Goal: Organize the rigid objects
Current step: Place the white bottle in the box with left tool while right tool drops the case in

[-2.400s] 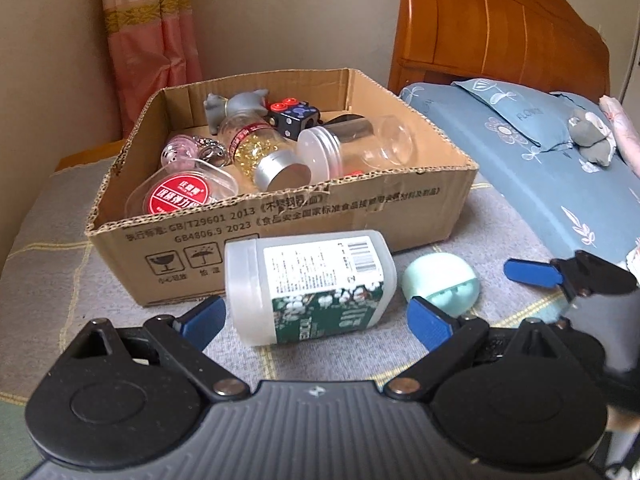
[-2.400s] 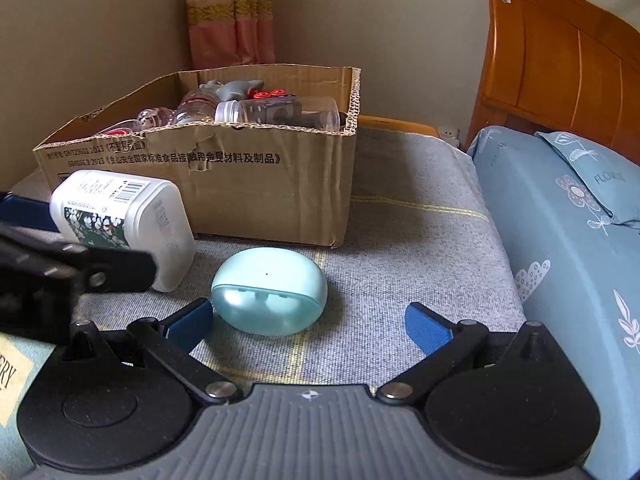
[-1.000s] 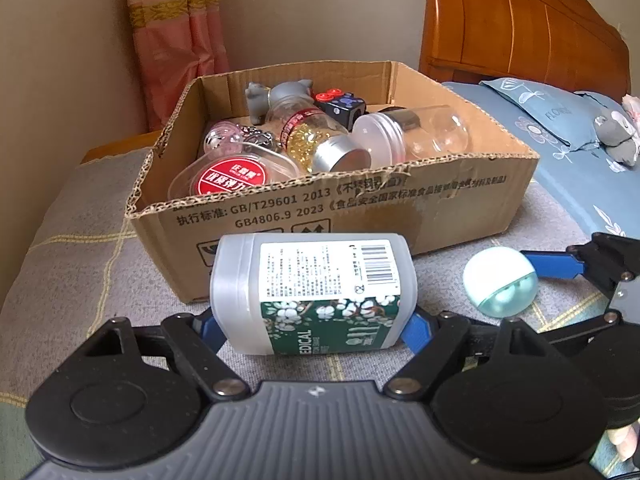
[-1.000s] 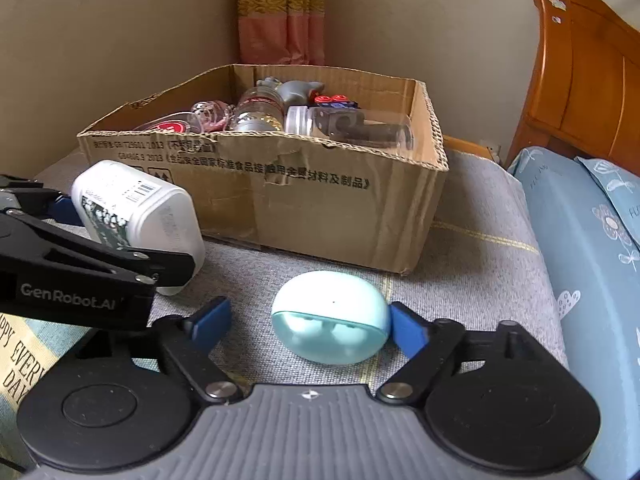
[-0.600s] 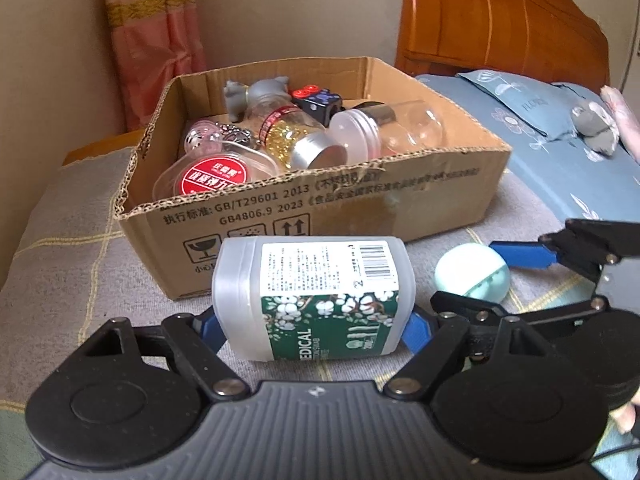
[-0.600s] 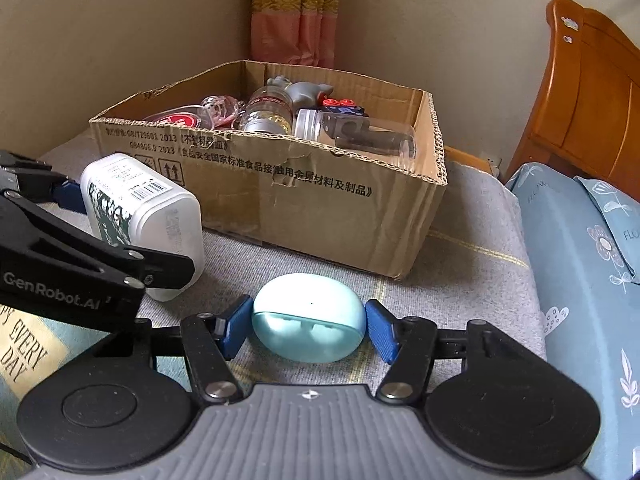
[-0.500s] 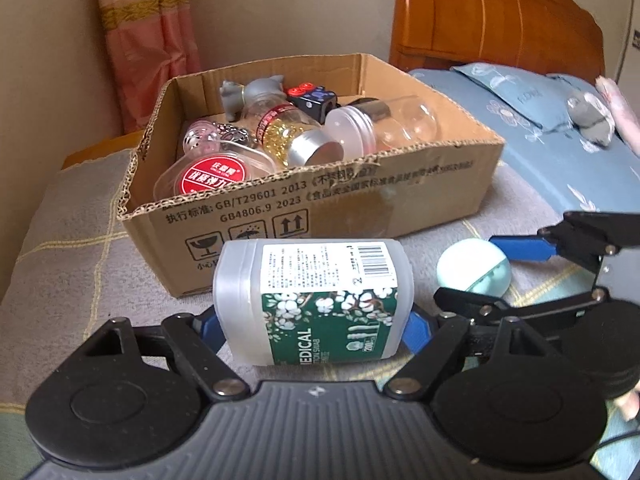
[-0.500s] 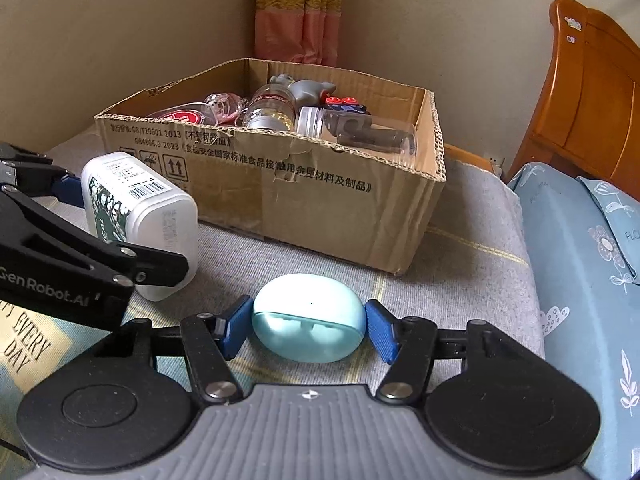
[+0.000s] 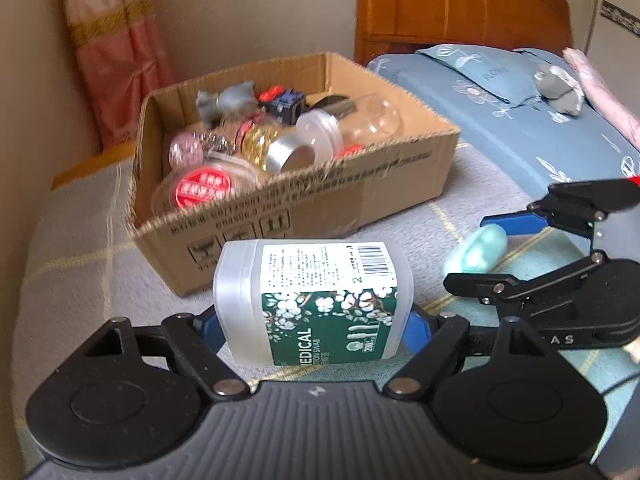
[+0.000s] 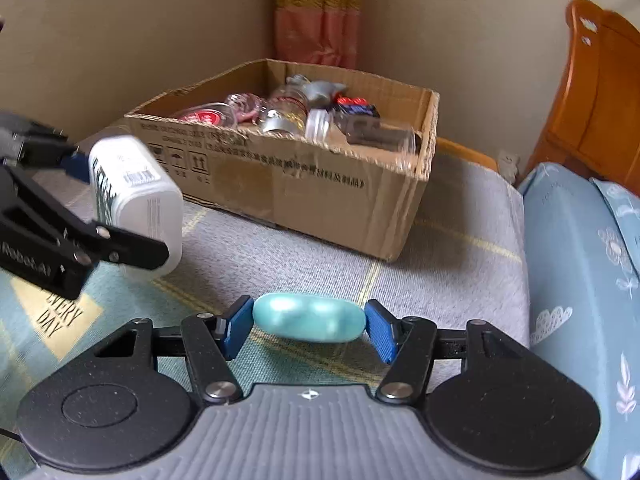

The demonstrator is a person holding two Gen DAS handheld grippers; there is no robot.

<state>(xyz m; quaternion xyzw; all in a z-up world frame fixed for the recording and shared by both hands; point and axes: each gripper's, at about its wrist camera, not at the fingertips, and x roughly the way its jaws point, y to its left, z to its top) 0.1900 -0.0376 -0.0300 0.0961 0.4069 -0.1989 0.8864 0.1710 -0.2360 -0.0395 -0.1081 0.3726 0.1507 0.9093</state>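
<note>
The left gripper [image 9: 312,326] is clamped on one white plastic cotton-swab tub with a green flowered label [image 9: 310,300], held clear of the bedspread just in front of the brown cardboard box [image 9: 360,200]. Beside it, also short of the box, the right gripper [image 10: 308,326] pinches one smooth mint-green oval case [image 10: 309,322] end to end. That rounded shell could squirt out if the grip loosens, and either load might catch the box's front wall. Inside the box lie roughly seven items, jars among them.
</note>
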